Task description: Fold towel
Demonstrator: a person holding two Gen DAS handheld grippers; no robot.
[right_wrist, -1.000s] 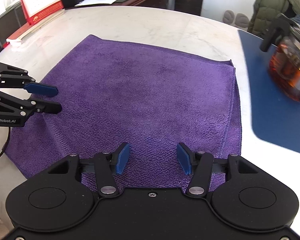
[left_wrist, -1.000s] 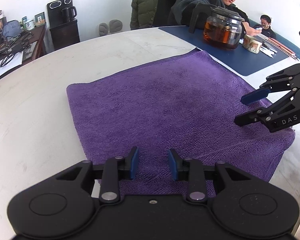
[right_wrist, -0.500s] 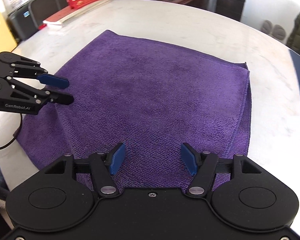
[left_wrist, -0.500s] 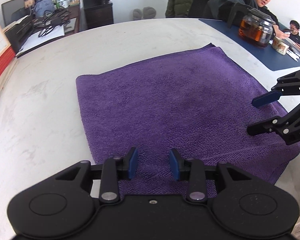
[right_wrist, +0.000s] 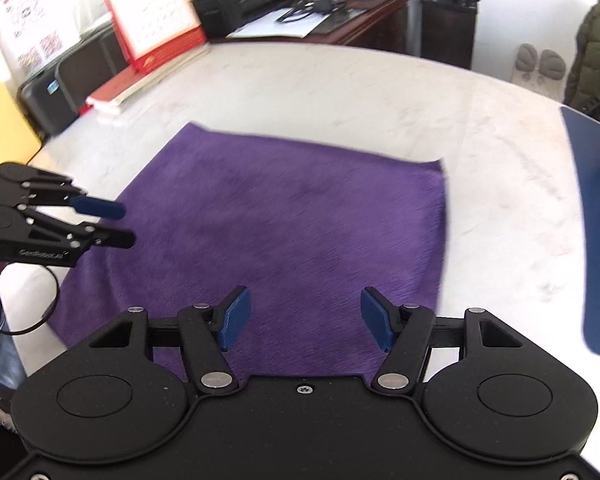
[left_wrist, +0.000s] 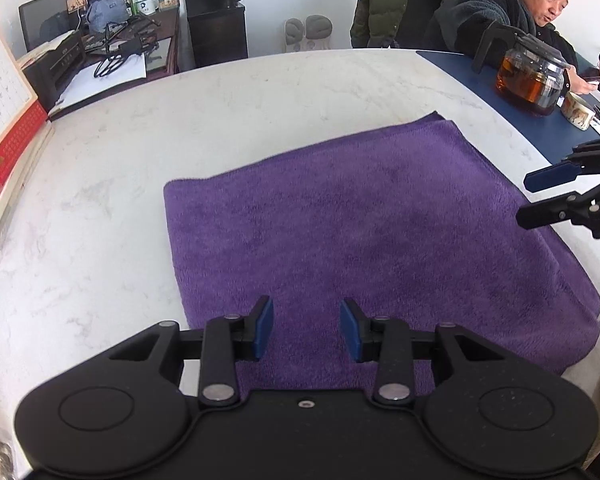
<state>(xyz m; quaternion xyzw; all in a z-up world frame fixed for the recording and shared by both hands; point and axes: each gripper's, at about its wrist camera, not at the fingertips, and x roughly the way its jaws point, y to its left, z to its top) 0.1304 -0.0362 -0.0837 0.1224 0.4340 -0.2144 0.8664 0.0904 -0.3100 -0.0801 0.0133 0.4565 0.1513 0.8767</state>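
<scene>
A purple towel (left_wrist: pixel 360 220) lies flat on the white marble table (left_wrist: pixel 260 92), folded over, with a doubled edge at its far right corner. My left gripper (left_wrist: pixel 306 308) hovers over the towel's near left part, open, nothing between its blue pads. In the same view my right gripper (left_wrist: pixel 530 198) reaches in from the right above the towel's right edge, also open. The right wrist view shows the towel (right_wrist: pixel 292 220) below my right gripper (right_wrist: pixel 306 298), whose jaws stand wide and empty, and my left gripper (right_wrist: pixel 124 225) above the towel's left side.
A glass teapot (left_wrist: pixel 530 80) and a small patterned cup (left_wrist: pixel 578 112) stand on a blue mat (left_wrist: pixel 500 92) at the far right, where a person (left_wrist: pixel 500 20) sits. A red desk calendar (left_wrist: pixel 0 120) and books line the table's left edge.
Both grippers have risen off the towel and the views have pulled back. The right jaws stand a little wider. The towel has not moved.
</scene>
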